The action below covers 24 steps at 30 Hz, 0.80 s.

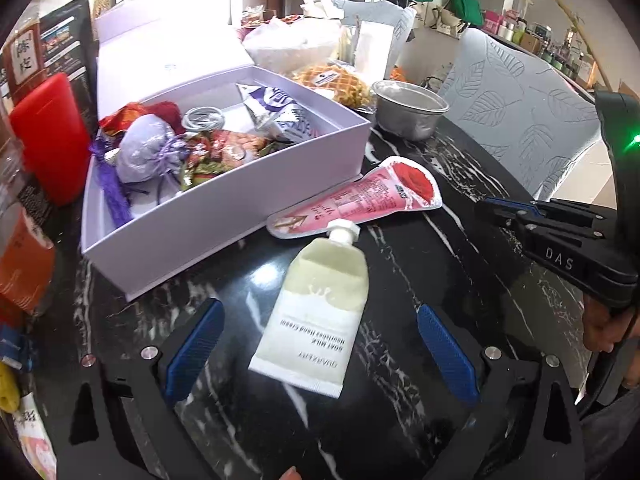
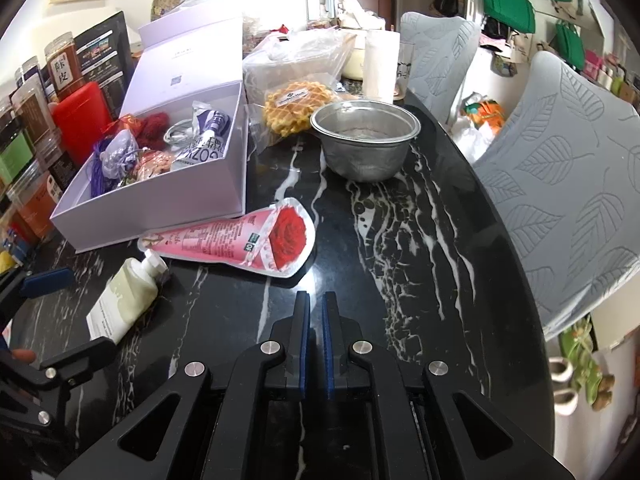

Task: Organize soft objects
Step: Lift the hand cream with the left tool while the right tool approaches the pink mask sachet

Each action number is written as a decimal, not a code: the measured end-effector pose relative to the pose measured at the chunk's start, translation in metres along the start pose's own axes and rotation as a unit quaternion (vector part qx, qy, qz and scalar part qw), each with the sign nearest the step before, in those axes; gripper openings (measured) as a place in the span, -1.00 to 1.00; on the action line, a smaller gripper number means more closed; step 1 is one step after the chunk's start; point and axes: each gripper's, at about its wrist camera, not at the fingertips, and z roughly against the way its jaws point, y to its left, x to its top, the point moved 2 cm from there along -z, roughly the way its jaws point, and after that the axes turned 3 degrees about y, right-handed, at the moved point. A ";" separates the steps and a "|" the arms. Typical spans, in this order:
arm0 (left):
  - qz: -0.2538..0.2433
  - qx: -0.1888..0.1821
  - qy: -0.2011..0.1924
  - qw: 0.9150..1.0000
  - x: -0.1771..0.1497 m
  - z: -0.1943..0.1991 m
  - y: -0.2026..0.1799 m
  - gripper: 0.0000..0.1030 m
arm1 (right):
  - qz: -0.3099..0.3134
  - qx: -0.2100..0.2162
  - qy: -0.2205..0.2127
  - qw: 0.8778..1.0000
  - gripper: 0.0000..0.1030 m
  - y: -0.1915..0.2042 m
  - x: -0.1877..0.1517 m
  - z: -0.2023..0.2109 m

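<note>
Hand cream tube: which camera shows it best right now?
Left wrist view. The hand cream tube lies whole on the table between the open left gripper fingers, label readable. The right wrist view shows it small at the left edge, its lower end hidden behind the left gripper.

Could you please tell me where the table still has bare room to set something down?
The widest bare patch lies between the pink pouch, the metal bowl and the table's right edge. The stretch around the white box and hand cream tube is crowded; behind the bowl, bags fill the top.
</note>
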 end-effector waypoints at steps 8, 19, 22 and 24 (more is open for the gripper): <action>0.012 -0.010 0.005 1.000 0.008 -0.014 0.009 0.90 | -0.005 0.018 -0.002 1.000 0.50 0.000 0.012 -0.011; -0.005 -0.014 0.009 1.000 0.000 -0.023 0.006 0.06 | 0.000 0.059 0.002 0.998 0.38 0.003 0.040 -0.044; -0.007 -0.014 0.011 1.000 0.000 -0.022 0.006 0.03 | -0.001 0.072 0.015 0.997 0.07 0.004 0.044 -0.054; -0.002 -0.015 0.014 1.000 0.000 -0.021 0.009 0.02 | -0.002 0.076 0.008 0.997 -0.14 0.005 0.045 -0.055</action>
